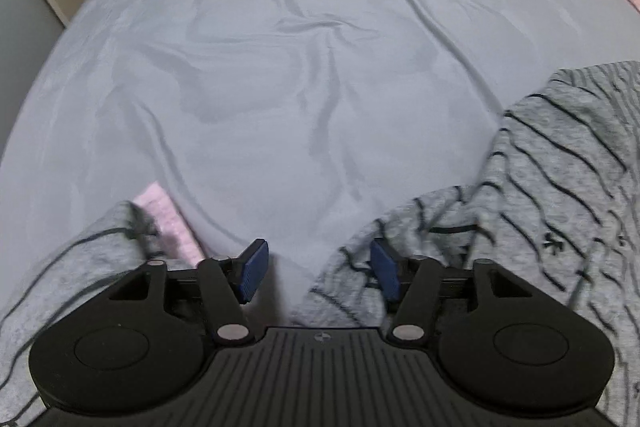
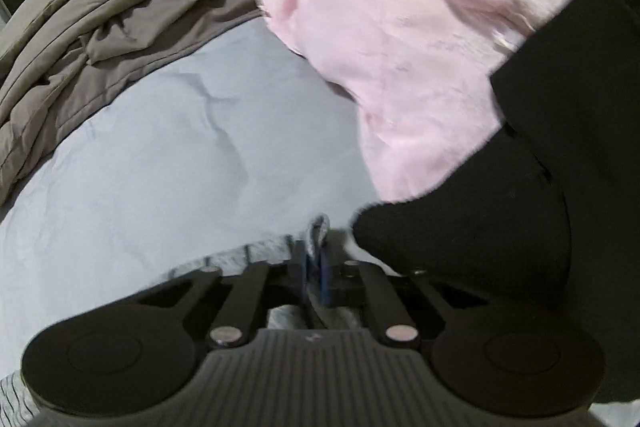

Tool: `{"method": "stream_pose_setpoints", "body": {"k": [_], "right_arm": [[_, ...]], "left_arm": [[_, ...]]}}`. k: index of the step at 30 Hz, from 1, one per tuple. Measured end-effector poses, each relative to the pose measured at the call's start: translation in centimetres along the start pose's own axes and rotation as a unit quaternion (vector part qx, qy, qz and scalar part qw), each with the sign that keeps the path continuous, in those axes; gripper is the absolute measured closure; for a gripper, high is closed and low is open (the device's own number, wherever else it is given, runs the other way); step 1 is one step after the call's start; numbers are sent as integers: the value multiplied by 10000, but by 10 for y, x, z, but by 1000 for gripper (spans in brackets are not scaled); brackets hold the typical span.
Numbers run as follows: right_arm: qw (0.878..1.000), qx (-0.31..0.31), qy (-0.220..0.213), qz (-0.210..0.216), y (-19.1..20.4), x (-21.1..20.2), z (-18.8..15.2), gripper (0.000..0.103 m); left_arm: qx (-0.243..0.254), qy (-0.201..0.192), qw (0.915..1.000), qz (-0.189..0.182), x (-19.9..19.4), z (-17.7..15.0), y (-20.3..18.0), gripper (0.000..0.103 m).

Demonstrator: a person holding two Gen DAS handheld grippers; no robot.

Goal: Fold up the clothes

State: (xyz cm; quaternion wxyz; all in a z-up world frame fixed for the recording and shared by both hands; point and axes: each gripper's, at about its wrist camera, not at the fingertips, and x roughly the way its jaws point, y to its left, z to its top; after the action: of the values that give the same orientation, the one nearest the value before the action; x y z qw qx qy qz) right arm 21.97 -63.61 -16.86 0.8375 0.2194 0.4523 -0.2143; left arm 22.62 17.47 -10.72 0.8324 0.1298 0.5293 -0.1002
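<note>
While the left gripper (image 1: 316, 273) is hanging with its 2 blue pads apart over the pale bed sheet (image 1: 280, 67), nothing between them, the grey striped garment (image 1: 560, 179) is lying bunched at the near right, cut off by the frame. The right gripper (image 2: 316, 267) is clenching a small fold of that striped cloth, most of it hidden under the tool. A pink garment (image 2: 400, 47) and black clothing (image 2: 560, 167) are lying blurred at the right.

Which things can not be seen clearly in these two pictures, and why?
- Striped grey garment: left wrist view, cut off by the right and bottom edges; full shape unknown.
- Right gripper: right wrist view, shut on a grey fold; the rest lies under the gripper body.
- Black garment: right edge cuts it; type unclear.
- Pink garment: blurred.
</note>
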Motion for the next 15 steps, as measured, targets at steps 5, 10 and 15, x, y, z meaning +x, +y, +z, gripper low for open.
{"method": "stream_pose_setpoints", "body": {"k": [5,10,15], "right_arm": [[9989,-79,-443,-113,23,-26,22,98],[9951,-150,-972,104,49,-70,55,98],[9837,-257,-1717,471,78,-134,84,98]], "left_arm": [[231,245,9991,-243,-1,1,-12,97],[121,80,9999,-9,-16,6,-11,101],[-232,-248,9993,131,-45,9,-1,102]]}}
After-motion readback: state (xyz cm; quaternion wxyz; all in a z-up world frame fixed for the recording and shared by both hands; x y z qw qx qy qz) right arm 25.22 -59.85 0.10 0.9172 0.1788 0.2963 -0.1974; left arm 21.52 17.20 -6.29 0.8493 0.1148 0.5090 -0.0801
